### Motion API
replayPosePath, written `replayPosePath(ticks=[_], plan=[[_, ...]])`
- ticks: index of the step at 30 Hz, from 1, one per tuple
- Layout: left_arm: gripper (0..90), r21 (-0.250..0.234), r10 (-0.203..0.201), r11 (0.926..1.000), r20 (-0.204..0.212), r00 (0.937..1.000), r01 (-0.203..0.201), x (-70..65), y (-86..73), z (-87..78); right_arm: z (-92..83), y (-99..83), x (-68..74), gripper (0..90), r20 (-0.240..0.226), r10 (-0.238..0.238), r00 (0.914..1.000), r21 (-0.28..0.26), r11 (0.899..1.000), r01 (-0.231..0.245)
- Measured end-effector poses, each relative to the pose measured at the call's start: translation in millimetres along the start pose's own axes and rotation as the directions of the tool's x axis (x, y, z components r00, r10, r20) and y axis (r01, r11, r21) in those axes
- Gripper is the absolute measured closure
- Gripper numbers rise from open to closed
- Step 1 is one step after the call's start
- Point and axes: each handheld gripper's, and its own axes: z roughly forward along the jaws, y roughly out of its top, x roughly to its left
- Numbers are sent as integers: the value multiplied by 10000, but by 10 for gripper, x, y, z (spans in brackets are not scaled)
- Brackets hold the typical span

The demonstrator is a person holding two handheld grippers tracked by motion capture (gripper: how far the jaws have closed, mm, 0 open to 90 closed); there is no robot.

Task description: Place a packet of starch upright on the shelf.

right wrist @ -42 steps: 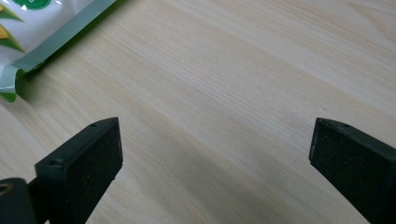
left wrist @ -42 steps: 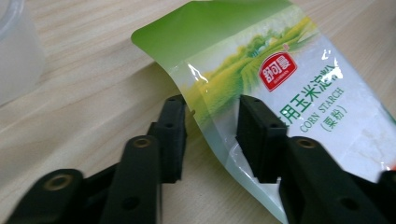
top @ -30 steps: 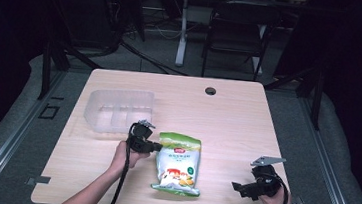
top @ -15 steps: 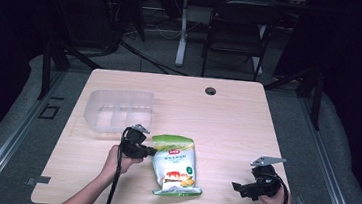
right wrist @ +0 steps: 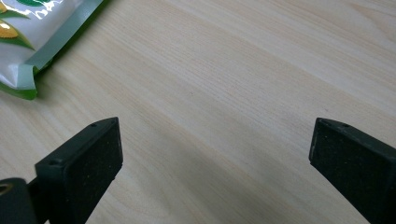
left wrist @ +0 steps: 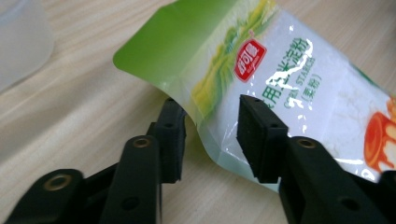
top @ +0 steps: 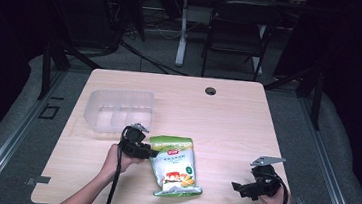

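Note:
A green and white bag of corn starch point(top: 175, 167) lies near the table's front edge. My left gripper point(top: 150, 152) holds it at its upper left side. In the left gripper view the bag point(left wrist: 280, 84) has its curled edge between the jaws of that gripper point(left wrist: 212, 135), one jaw under it and one over it, and the corner is lifted off the wood. My right gripper point(top: 236, 187) rests low at the front right, apart from the bag. Its jaws point(right wrist: 217, 154) stand wide open over bare wood, with the bag's bottom corner point(right wrist: 28, 28) at the upper left.
A clear plastic bin point(top: 118, 108) with dividers stands at the table's left, just behind my left hand; its wall point(left wrist: 18, 42) shows in the left gripper view. The wooden table point(top: 227, 121) has a cable hole point(top: 210, 91) at the back. A chair point(top: 236, 27) stands beyond.
My left gripper has drawn slightly left and toward the front, and the bag has shifted and turned a little with it. The right gripper has stayed still.

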Motion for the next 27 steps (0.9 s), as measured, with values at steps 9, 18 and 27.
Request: replayPosePath(ticks=[9, 18, 27], plan=[[487, -11, -256, 9997, 152, 9996, 256, 83, 70, 100, -1, 1, -2, 22, -25, -19, 10000, 19, 10000, 19], [593, 365, 298, 9989, 99, 9995, -302, -40, 113, 231, 2, 1, 1, 22, 1, -5, 10000, 9, 10000, 5], [806, 326, 674, 9972, -4, 9977, -674, -113, 105, 245, 3, 1, 0, 22, -40, -24, 10000, 19, 10000, 24]])
